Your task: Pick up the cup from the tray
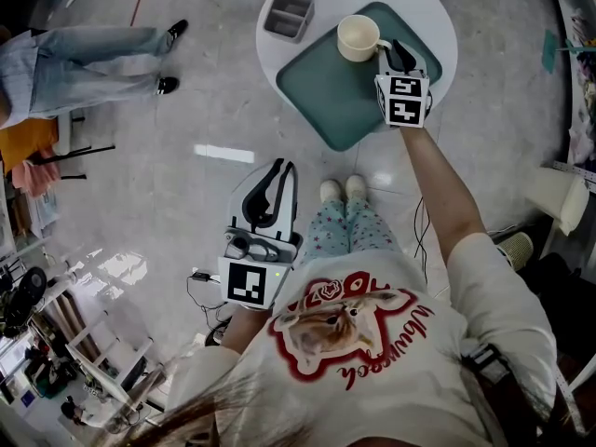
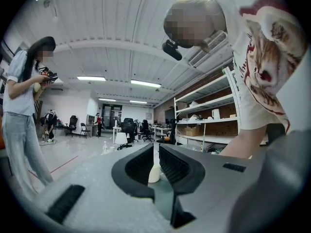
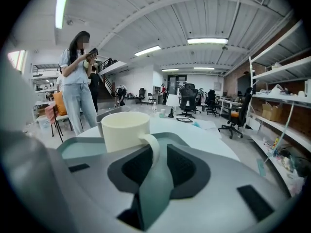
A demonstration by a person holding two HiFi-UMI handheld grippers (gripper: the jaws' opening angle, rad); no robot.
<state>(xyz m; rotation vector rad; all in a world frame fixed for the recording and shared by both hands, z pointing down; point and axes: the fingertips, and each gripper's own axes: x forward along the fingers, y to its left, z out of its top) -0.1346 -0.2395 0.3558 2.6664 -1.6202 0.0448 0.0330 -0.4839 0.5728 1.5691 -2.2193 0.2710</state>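
Note:
A cream cup [image 1: 357,37] stands upright at the far corner of a green tray [image 1: 335,101] on a round white table [image 1: 424,3]. My right gripper [image 1: 396,52] reaches in from the cup's right side. In the right gripper view the cup [image 3: 124,130] sits just ahead, and its handle [image 3: 154,147] lies between the jaws of the right gripper [image 3: 158,152]. The handle is close to the left jaw, with a slit of tray showing on its right. My left gripper [image 1: 282,166] hangs low over the floor, far from the table, its jaws nearly together and holding nothing [image 2: 156,152].
A grey bin [image 1: 289,12] stands on the table behind the tray's left corner. A person in jeans [image 1: 84,59] stands on the floor to the left. Shelving [image 2: 209,115] and office chairs fill the room's far side.

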